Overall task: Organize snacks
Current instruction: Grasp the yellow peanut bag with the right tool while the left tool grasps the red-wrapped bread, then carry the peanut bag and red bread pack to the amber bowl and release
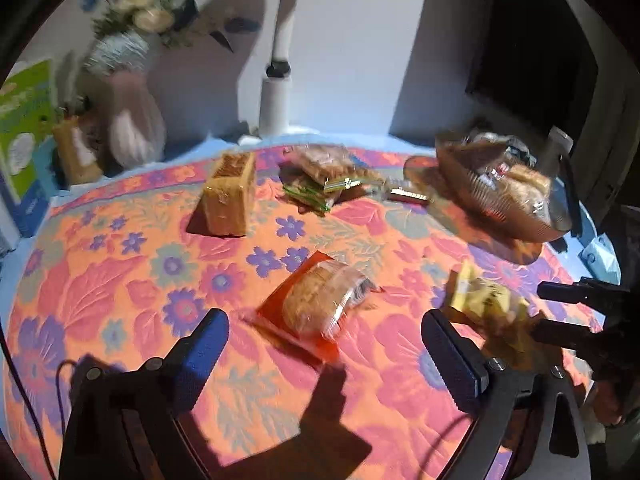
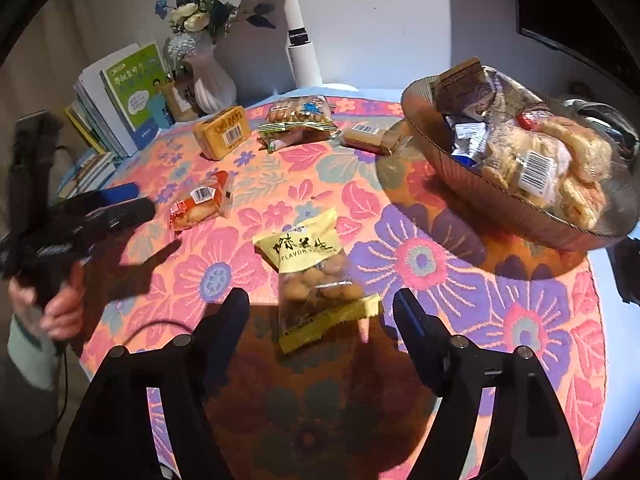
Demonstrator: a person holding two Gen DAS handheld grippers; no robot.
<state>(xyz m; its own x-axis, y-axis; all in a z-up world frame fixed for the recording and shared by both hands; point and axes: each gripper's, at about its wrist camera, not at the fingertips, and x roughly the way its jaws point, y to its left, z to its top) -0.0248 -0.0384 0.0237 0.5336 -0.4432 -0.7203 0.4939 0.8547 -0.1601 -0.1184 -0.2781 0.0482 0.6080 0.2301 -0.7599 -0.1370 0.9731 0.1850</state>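
Left tongs (image 1: 324,340) hang wide apart over the orange bread packet (image 1: 320,304), which lies flat on the floral counter (image 1: 120,280) with neither pad touching it. Right tongs (image 2: 320,312) are spread too, straddling the yellow peanut bag (image 2: 316,276), nothing gripped. Off to the right, the brown bowl (image 2: 480,204) sits heaped with snacks.
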